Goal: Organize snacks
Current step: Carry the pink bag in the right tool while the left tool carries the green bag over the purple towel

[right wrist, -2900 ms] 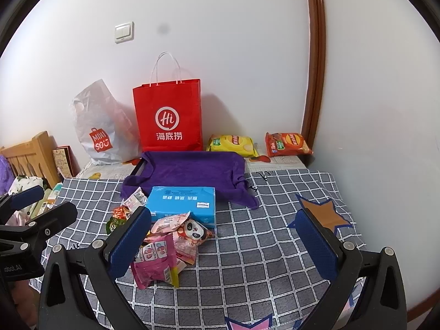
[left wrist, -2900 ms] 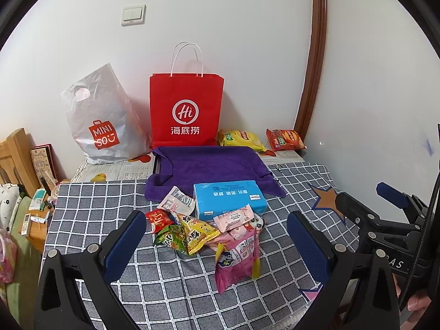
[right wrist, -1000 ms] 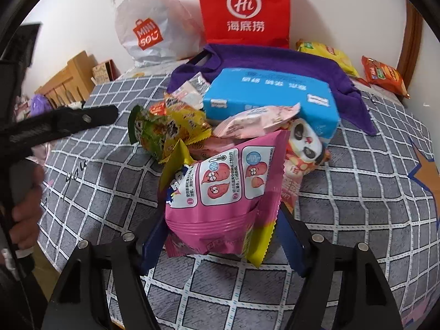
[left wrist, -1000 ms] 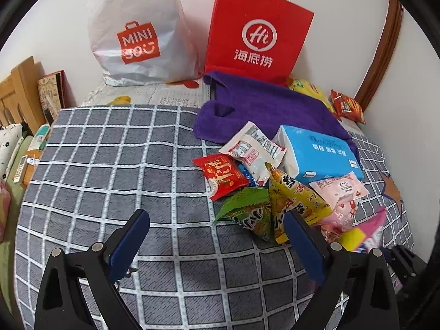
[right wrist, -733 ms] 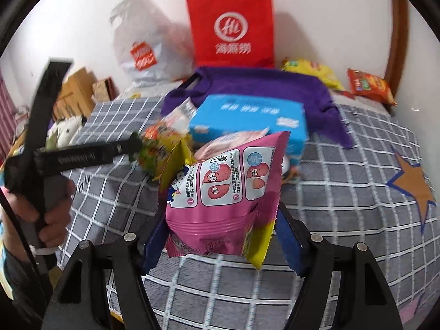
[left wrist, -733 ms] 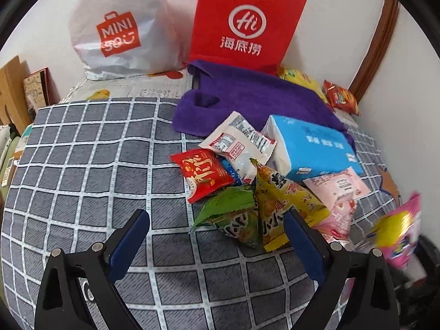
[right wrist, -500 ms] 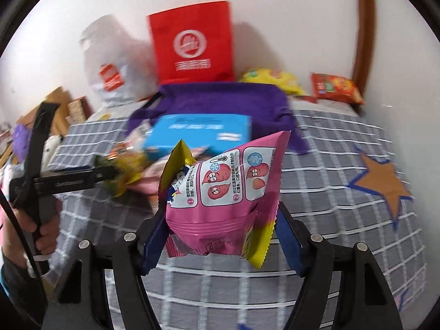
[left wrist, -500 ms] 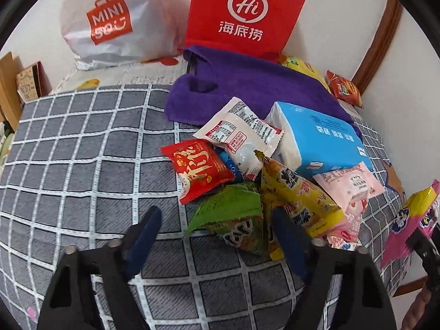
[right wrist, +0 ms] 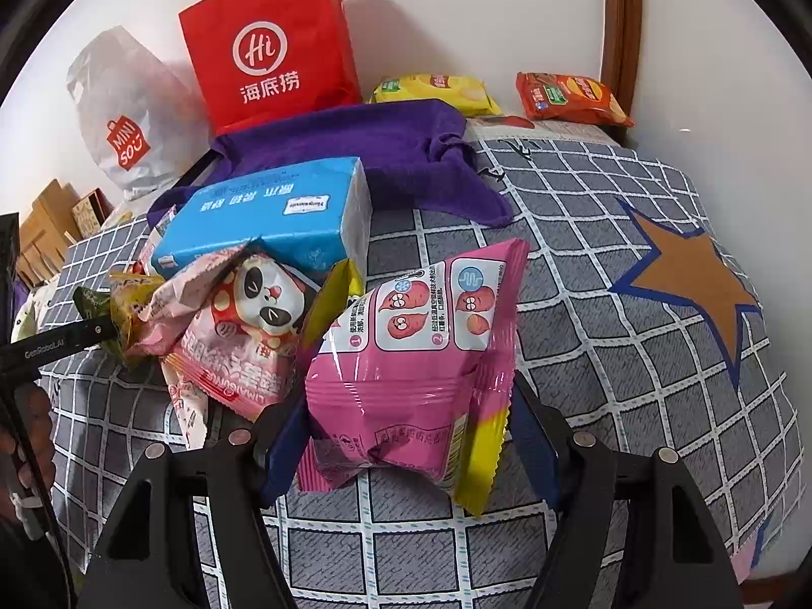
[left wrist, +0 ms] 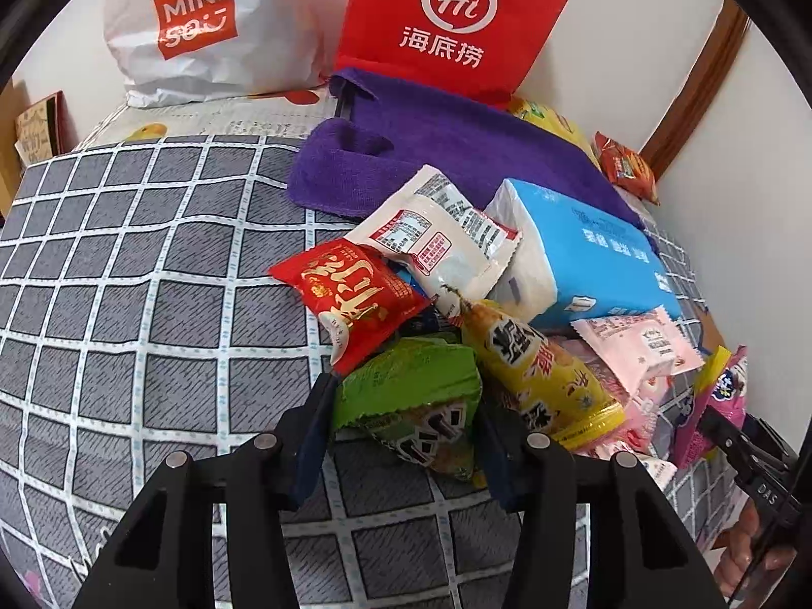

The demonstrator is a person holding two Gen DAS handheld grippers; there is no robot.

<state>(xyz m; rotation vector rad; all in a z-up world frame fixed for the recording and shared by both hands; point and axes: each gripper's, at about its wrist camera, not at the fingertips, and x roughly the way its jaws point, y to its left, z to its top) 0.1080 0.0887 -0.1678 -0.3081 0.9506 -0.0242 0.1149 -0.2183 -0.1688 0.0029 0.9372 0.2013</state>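
Note:
A heap of snack packets lies on the grey checked cloth [left wrist: 127, 314]. My left gripper [left wrist: 406, 436] is shut on a green snack packet [left wrist: 416, 396] at the near edge of the heap. Beside it lie a red packet [left wrist: 350, 294], a white packet [left wrist: 441, 233], a yellow packet [left wrist: 538, 370] and a pale pink packet [left wrist: 644, 345]. My right gripper [right wrist: 411, 451] is shut on a pink sweet-potato packet [right wrist: 421, 355] and holds it above the cloth, right of the heap. A panda packet [right wrist: 254, 325] lies to its left.
A blue tissue pack [left wrist: 588, 254] and a purple towel [left wrist: 446, 147] lie behind the heap. A red paper bag [left wrist: 451, 20] and a white Miniso bag [left wrist: 203, 25] stand against the wall. Two chip bags [right wrist: 568, 96] lie at the back right. A wooden headboard [right wrist: 45, 223] is left.
My left gripper has moved in to the heap and shut on the green packet. My right gripper has carried the pink packet away from the heap to the right.

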